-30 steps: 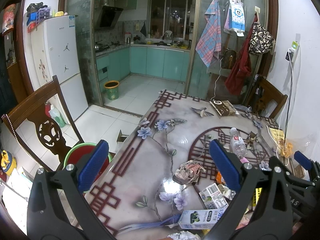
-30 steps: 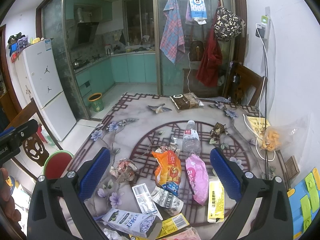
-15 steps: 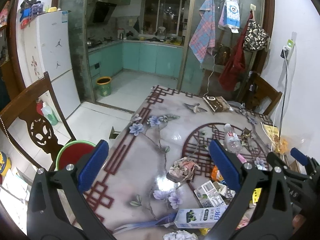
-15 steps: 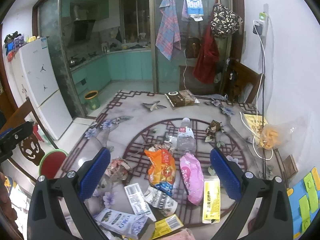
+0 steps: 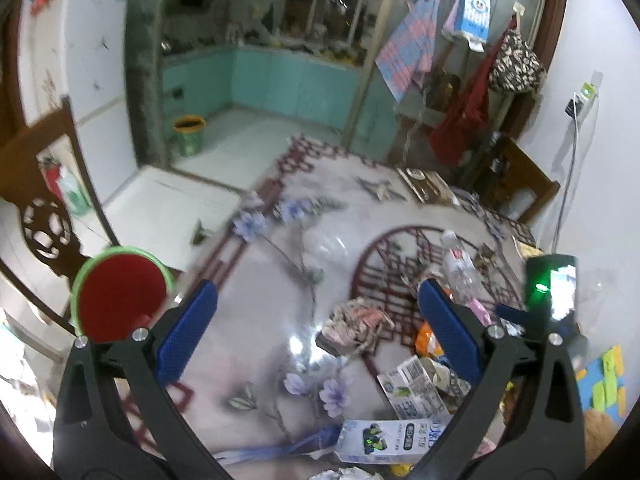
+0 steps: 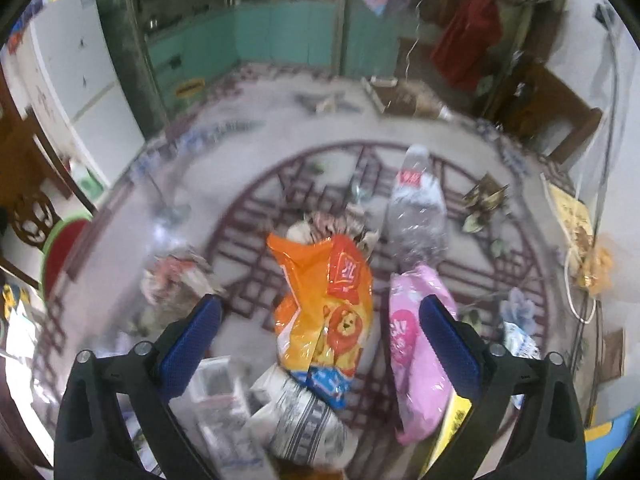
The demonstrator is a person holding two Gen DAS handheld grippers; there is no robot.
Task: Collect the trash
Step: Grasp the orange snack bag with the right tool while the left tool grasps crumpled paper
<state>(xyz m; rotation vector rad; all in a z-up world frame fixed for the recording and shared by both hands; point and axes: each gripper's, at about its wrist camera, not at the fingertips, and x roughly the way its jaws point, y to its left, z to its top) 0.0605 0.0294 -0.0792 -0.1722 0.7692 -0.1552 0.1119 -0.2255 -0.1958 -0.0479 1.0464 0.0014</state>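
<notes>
glossy plastic orange snack bag [image 6: 326,308]; clear crinkled plastic bottle [image 6: 418,208]; glossy table [image 5: 260,320]

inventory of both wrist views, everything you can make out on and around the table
orange snack bag: 1, orange, table centre, between the right gripper's fingers
pink packet: 1, pink, right of the orange bag
plastic bottle: 1, clear with red label, lying beyond the pink packet
crumpled wrapper: 1, pinkish grey, left of the orange bag
milk carton: 1, white and blue, near table edge
flattened carton: 1, white, beyond the milk carton
table: 1, grey floral with red fretwork
bin: 1, green and orange, kitchen floor
stool: 1, red with green rim, left of table
left gripper: open, empty
right gripper: open, empty
</notes>
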